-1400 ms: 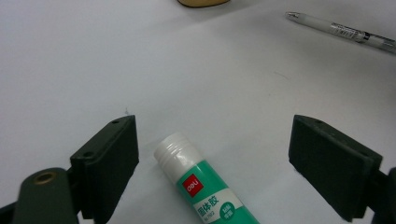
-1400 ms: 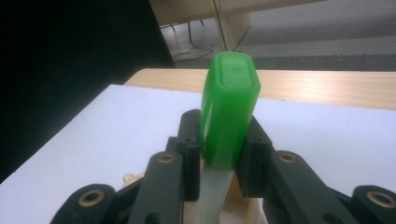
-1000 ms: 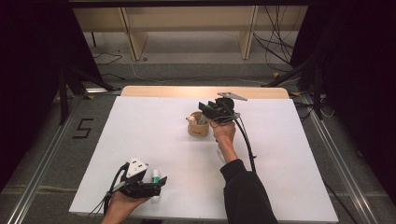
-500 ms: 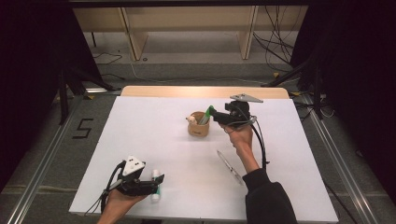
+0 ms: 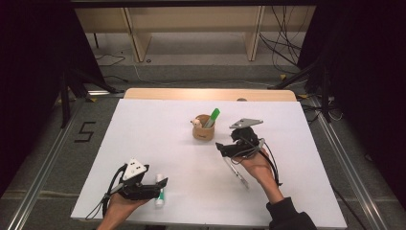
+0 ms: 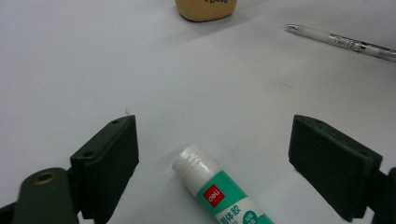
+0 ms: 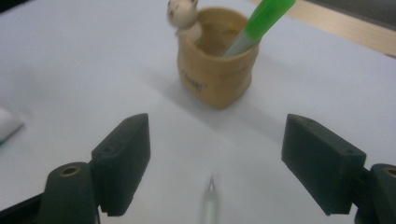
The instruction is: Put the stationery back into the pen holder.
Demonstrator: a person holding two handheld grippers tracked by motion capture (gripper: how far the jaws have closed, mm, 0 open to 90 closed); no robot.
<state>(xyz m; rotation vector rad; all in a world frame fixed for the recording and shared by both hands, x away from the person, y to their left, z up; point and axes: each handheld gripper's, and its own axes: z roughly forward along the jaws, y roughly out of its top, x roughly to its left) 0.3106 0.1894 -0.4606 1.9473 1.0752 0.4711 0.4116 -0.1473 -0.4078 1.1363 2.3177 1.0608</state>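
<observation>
A: We start near us. The left gripper (image 5: 160, 182) rests at the near edge of the white table (image 5: 143, 129), jaws wide apart, and the white glue stick with the green label (image 6: 219, 191) lies flat between them, touching neither pad. Its long axis runs away from us, cap end forward, almost in line with the jaws.

B: So the left hand is the nearer one for the glue stick. And the right side?

A: The right gripper (image 5: 220, 147) hovers further out, and its jaws have just been opening; they stand wide apart now with nothing between them. In the right gripper view, the slim clear pen with the silver tip (image 7: 210, 205) lies on the table just below and between the jaws, tip pointing forward to the holder.

B: And the furthest thing?

A: The small tan pen holder with a little animal figure on its rim (image 5: 203, 128) stands upright beyond the right gripper, near the table centre. A green marker (image 5: 212, 117) leans inside it. We judge the holder is well apart from the left gripper, so the stick must travel forward and to the right.
</observation>
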